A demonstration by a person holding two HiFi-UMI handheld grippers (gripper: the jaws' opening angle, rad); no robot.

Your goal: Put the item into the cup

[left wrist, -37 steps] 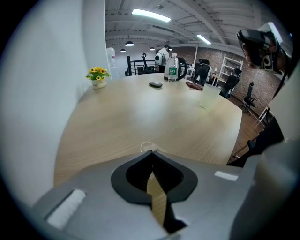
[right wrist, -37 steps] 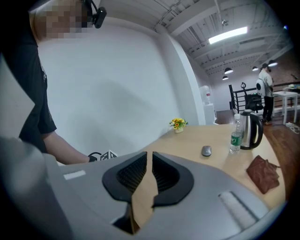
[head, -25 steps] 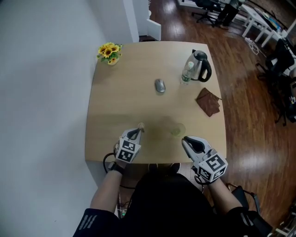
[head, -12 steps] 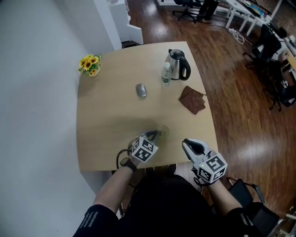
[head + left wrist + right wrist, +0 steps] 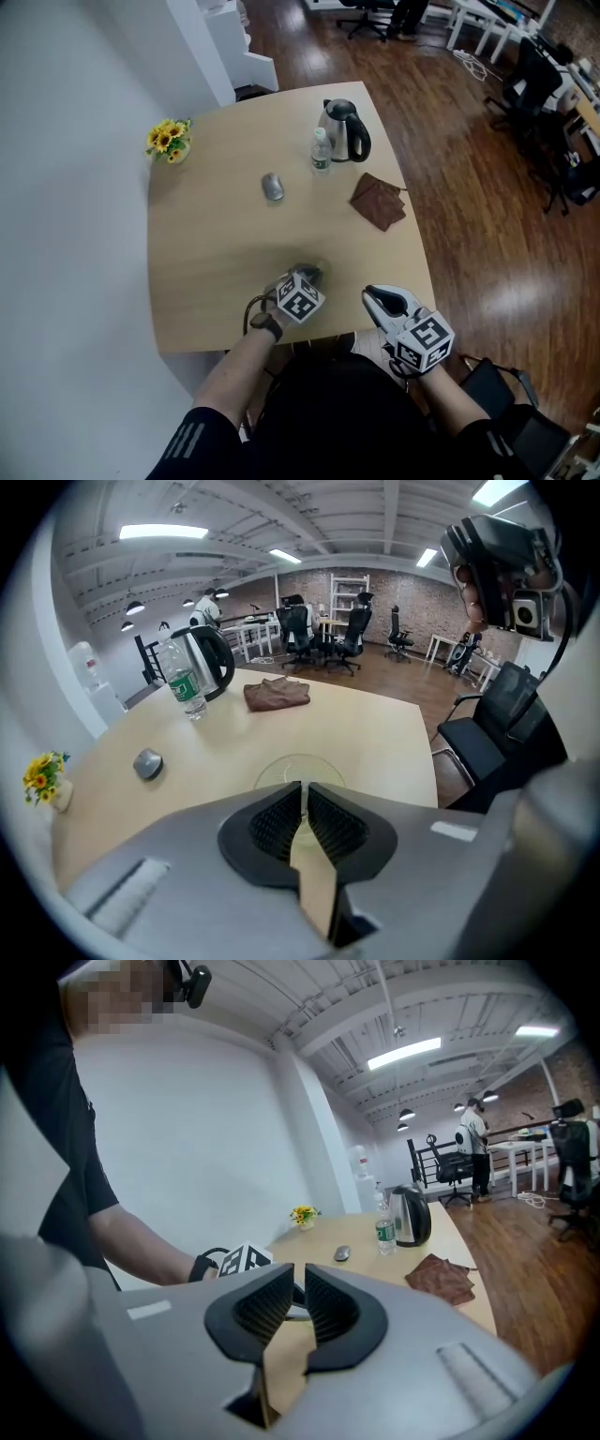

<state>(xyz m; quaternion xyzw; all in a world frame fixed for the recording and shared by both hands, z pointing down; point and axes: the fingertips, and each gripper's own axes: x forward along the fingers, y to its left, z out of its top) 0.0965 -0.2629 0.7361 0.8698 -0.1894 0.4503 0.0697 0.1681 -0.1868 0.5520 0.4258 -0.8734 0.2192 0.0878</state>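
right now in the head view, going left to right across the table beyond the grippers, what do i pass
flower pot → mouse → water bottle → kettle → brown cloth

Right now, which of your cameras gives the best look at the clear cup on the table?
The left gripper view: the cup sits just ahead of the camera, its round rim plainly visible. In the head view the left gripper covers most of it. In the right gripper view I can't make it out.
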